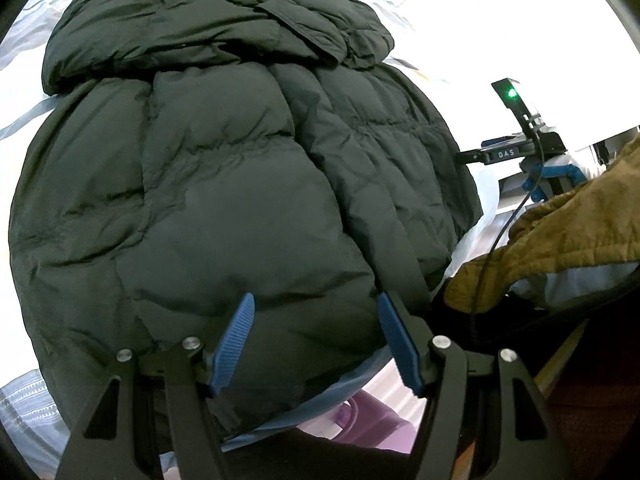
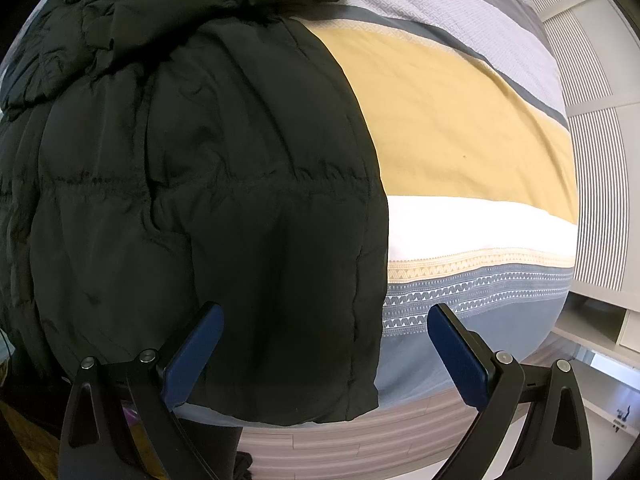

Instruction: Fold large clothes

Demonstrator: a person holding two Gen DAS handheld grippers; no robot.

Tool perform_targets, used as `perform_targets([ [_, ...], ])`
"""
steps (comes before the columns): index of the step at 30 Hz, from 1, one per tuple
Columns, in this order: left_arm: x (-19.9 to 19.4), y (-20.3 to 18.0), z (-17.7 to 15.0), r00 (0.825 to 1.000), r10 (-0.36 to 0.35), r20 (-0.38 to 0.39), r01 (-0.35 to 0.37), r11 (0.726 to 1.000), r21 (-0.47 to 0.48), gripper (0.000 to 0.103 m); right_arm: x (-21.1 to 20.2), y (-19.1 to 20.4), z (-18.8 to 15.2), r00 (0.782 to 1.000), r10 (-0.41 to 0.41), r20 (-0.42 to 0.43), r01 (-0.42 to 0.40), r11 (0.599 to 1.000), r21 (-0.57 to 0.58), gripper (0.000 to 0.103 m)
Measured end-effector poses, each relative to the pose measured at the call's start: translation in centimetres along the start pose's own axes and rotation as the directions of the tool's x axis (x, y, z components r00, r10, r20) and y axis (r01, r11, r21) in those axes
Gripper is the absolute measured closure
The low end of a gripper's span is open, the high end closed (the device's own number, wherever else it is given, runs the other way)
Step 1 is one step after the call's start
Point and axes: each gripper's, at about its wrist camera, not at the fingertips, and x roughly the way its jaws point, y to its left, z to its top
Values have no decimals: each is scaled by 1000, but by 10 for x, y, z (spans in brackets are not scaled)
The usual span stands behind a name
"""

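A black puffer jacket (image 1: 224,168) lies spread on the bed (image 2: 460,120), its hem at the near edge. The left gripper (image 1: 316,308) hangs over the hem with its fingers apart and nothing between them. The right gripper (image 2: 324,320) hangs over the jacket's right hem corner, its fingers also apart and empty. A brown quilted garment (image 1: 568,236) lies further right.

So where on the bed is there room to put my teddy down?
The free patch is the bedspread to the right of the black puffer jacket in the right wrist view: yellow band, white stripe, patterned grey edge, all bare. The near edge is crowded: the jacket's hem fills it, with both grippers' fingers hovering open over it.
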Motion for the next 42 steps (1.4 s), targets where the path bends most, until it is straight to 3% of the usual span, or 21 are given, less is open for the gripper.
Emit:
perform_targets([
  [3,-2,6,0,999,35,15,-34,999,-20,40,0,0,-1,1000,5,4,-5,1000,3,3],
  [5,-8,18,0,994,100,41,-97,993,-62,40,1,-2,-3,1000,13,7,-13,1000,10,3],
  [8,-26,47,-3,970,221,99,-204,966,-157,40,2,-6,-8,999,26,18,-27,999,27,3],
  [10,-43,73,-11,949,281,141,-236,933,-272,40,4,-9,-11,999,39,27,-40,998,42,3],
  [12,-63,105,-26,914,367,173,-276,875,-397,40,7,-13,-15,998,52,33,-54,997,56,3],
  [14,-79,130,-43,877,443,184,-315,822,-475,40,11,-17,-19,997,64,35,-67,996,67,3],
  [15,-83,141,-51,870,459,180,-321,805,-499,40,13,-19,-21,997,72,37,-74,995,73,3],
  [17,-82,165,-66,890,431,151,-288,787,-546,40,17,-22,-24,996,83,39,-86,993,84,3],
  [19,-72,179,-80,925,350,148,-211,796,-567,40,22,-26,-27,995,96,40,-99,991,92,3],
  [22,-50,189,-94,961,232,150,-104,806,-582,40,27,-31,-32,993,107,40,-111,989,102,3],
  [24,-33,192,-100,974,173,144,-51,794,-606,40,29,-34,-35,992,116,44,-120,987,110,3],
  [29,-14,210,-103,980,80,183,52,779,-624,35,34,-42,-46,989,139,55,-145,981,126,3],
  [34,-3,204,-96,980,-32,196,146,781,-608,31,47,-59,-58,982,178,57,-185,970,159,3],
  [37,1,198,-91,984,-51,173,146,784,-604,31,55,-70,-64,974,214,73,-223,959,176,2],
  [42,2,202,-88,988,-55,147,139,744,-653,31,78,-80,-70,941,326,95,-338,921,191,1],
])
